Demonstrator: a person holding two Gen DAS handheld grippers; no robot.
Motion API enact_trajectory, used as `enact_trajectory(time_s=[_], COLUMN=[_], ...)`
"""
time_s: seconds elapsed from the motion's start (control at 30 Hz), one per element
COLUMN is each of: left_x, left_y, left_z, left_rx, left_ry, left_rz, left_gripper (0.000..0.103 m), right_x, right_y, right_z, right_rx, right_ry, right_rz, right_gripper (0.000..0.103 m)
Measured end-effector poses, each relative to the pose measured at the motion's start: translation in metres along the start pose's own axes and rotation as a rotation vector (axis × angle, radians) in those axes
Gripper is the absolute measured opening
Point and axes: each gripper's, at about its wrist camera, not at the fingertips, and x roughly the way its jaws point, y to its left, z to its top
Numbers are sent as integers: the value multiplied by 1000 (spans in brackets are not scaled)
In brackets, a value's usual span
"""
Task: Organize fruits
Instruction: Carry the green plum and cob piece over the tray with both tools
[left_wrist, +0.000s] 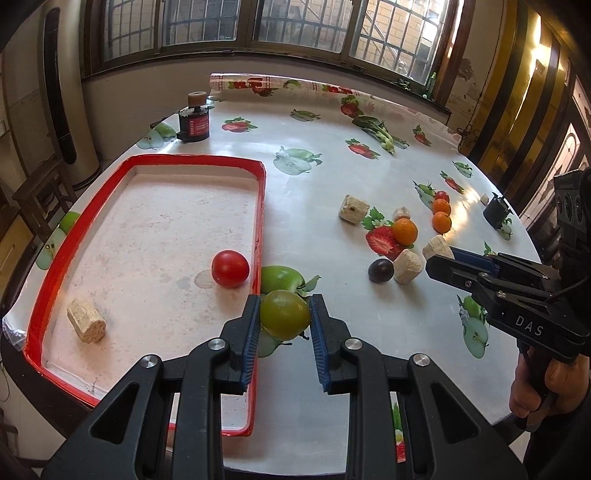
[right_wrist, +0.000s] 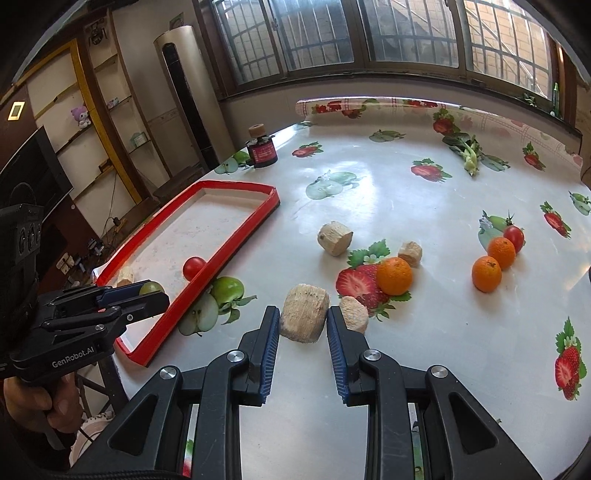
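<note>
Fruit (left_wrist: 284, 314), round, smooth and green, is sitting clamped in the left tongs (left_wrist: 283, 317) beside the tray's (left_wrist: 258, 206) red rim, while the right tongs (right_wrist: 303, 325) are pinching a rough beige cylinder (right_wrist: 303, 318).

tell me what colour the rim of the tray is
Red. The tray's rim frames a pale, whitish floor; it shows best in the left wrist view.

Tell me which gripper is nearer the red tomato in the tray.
Left. The left gripper, shut on a green fruit, hangs just outside the tray wall beside the red tomato. The right gripper is farther off, holding a beige chunk.
</note>
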Motion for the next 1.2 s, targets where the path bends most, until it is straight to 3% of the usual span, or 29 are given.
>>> enact_trajectory(time_s=[1.2], left_x=[14], left_y=[95], left_z=[20], left_rx=[-120], left_ry=[24], left_rz=[116], left_gripper=[24], right_x=[80], right_y=[86], right_z=[54], right_rx=[-120], right_ry=[72], right_rz=[145], right_gripper=[27])
